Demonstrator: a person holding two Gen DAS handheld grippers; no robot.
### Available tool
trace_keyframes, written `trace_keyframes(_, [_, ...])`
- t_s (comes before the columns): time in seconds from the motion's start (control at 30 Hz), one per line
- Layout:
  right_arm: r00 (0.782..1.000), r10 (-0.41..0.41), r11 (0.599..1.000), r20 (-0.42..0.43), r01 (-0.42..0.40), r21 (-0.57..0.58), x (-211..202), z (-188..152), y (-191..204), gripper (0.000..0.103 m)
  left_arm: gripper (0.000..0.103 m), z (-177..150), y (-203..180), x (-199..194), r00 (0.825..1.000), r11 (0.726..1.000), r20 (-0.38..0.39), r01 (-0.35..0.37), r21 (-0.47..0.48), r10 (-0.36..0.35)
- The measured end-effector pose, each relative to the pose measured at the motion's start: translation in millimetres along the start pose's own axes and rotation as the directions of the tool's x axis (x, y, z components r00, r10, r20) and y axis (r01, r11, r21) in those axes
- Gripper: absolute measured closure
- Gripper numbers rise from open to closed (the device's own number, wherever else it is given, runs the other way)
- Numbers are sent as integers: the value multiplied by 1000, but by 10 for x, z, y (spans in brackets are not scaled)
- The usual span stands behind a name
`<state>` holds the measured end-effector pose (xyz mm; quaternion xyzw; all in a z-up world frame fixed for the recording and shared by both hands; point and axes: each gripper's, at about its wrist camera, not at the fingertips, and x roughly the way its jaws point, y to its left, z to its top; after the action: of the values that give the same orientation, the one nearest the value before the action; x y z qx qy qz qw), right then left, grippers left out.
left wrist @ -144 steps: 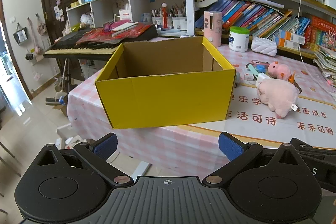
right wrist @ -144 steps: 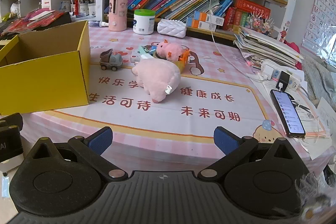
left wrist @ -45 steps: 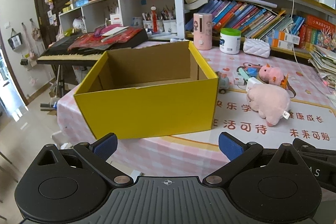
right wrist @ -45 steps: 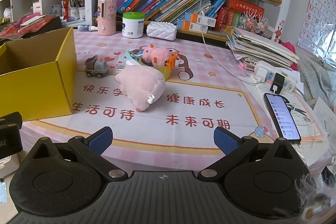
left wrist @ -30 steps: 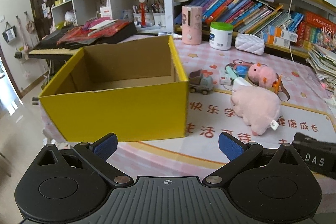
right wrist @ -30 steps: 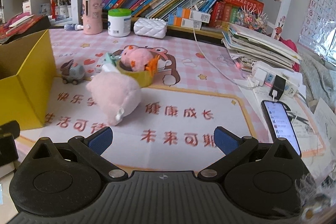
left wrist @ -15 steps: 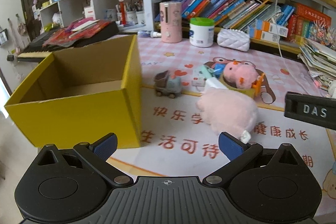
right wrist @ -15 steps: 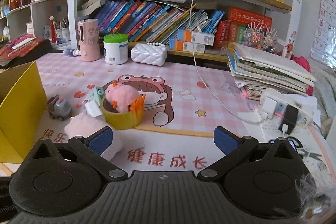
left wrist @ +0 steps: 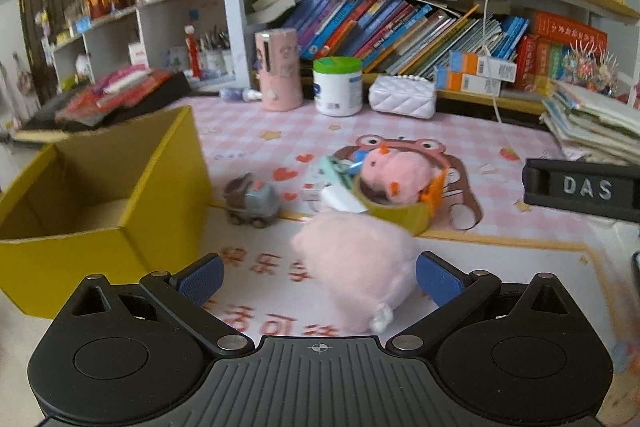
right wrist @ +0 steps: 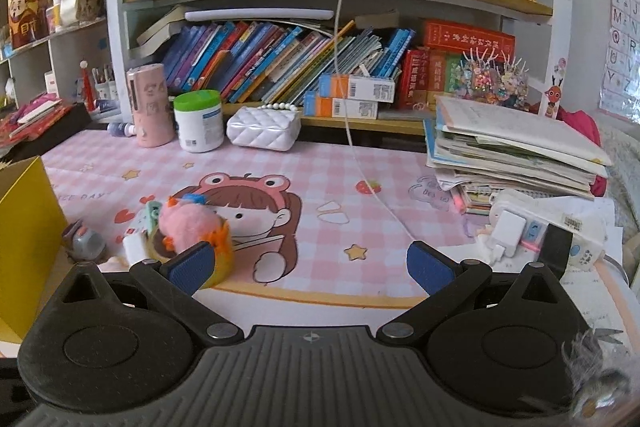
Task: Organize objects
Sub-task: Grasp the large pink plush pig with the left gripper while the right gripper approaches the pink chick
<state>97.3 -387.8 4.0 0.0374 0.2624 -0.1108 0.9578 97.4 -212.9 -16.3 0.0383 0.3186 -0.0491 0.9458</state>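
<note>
Right now the left gripper (left wrist: 318, 277) hangs with its blue-padded jaws spread wide, and the large pale pink plush pig (left wrist: 354, 273) lies between them on the printed pink table mat (left wrist: 500, 255), not yet squeezed. That toy looks light, soft and springy, so a pinch across the fat middle of its body should hold better than one at the small white tag near its rear; the plush will likely compress a good deal before the grip firms.

Just beyond it sit a small grey toy truck (left wrist: 252, 201), a yellow-green tape roll (left wrist: 400, 215) with a smaller pink plush chick (left wrist: 394, 173) nested in it, and a few little white and green bits touching that roll. These crowd the far side of the pig, so a lift straight up seems safer than a drag.

To the left stands the open yellow cardboard box (left wrist: 104, 195), its near corner close to the left jaw; the wall must be cleared before moving across.

The right gripper (right wrist: 308, 267) is likewise wide apart and empty, hovering over bare mat beside the tape roll, with the stacked papers (right wrist: 516, 155) and white power strip (right wrist: 536, 223) off to its right.
</note>
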Motion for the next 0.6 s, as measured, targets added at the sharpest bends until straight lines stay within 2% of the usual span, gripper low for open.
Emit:
trace_keyframes(0.23, [1000, -6, 998, -3, 6, 64, 88, 41, -287, 0, 2, 79, -219, 250, 999, 1000, -46, 20, 5, -20])
trace_keyframes(0.43, [1000, 9, 999, -8, -9, 48, 193, 66, -379, 0, 2, 153, -233, 576, 995, 999, -99, -8, -53, 3])
trace_keyframes(0.6, [999, 40, 999, -11, -39, 25, 246, 88, -372, 0, 3, 151, -258, 835, 990, 998, -141, -29, -48, 22])
